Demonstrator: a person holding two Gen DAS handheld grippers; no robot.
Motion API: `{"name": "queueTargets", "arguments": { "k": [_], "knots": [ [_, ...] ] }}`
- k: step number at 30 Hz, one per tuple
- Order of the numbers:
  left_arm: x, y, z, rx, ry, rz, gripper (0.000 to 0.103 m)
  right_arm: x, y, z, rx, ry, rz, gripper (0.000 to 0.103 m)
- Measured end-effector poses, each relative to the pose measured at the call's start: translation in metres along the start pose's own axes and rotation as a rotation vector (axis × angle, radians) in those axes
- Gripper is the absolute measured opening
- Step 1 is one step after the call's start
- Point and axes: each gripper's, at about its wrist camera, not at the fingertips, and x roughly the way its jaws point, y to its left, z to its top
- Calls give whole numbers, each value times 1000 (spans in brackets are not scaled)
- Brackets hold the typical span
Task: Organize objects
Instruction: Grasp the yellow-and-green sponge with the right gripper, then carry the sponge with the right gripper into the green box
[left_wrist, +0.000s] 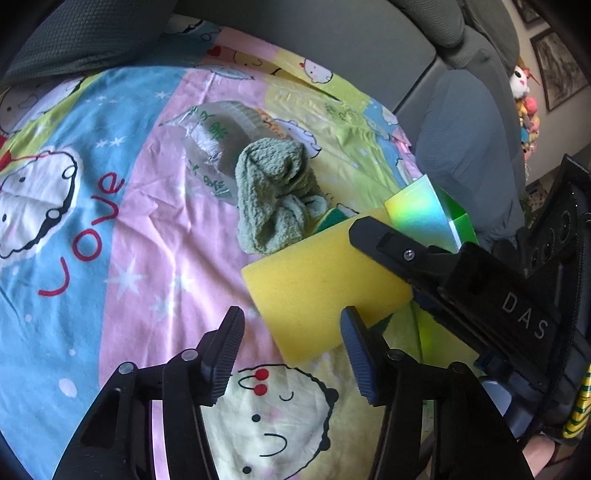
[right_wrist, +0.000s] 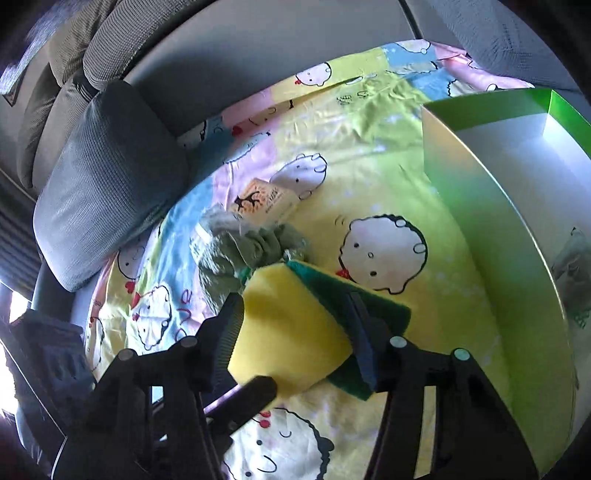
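Right hand-held gripper clamped on yellow-green sponge beside green towel; left hand-held gripper spread apart, empty.

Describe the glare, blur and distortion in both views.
Left wrist view: rainbow glare washes the box wall; fisheye bends the sheet edges; the sponge is sharp. Right wrist view: the near box wall is smeared and out of focus; blown-out daylight at far left; the sponge shows a finger's shadow.

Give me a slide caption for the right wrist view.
Right gripper clamps a yellow-green sponge beside an open green box.
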Motion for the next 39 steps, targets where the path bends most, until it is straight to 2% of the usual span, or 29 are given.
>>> {"name": "queueTargets", "arguments": {
  "k": [3, 11, 19, 23, 30, 39],
  "knots": [
    [-9, -9, -2, 21, -36, 5, 52, -5, 0, -3, 1, -5, 33, 48],
    [-44, -41, -10, 148, -196, 19, 52, -30, 4, -9, -25, -66, 55, 48],
    [-71, -71, -14, 259, -326, 18, 52, -74, 5, -11, -34, -187, 115, 48],
    [-78, -90, -16, 317, -371, -9, 52, -97, 2, -13, -30, -262, 127, 49],
    [-84, -128, -24, 441, -412, -41, 52, -133, -15, -16, 7, -385, 134, 49],
    [-62, -176, -29, 576, -372, -59, 52, -155, -58, -22, 130, -457, 129, 49]
  ]
}}
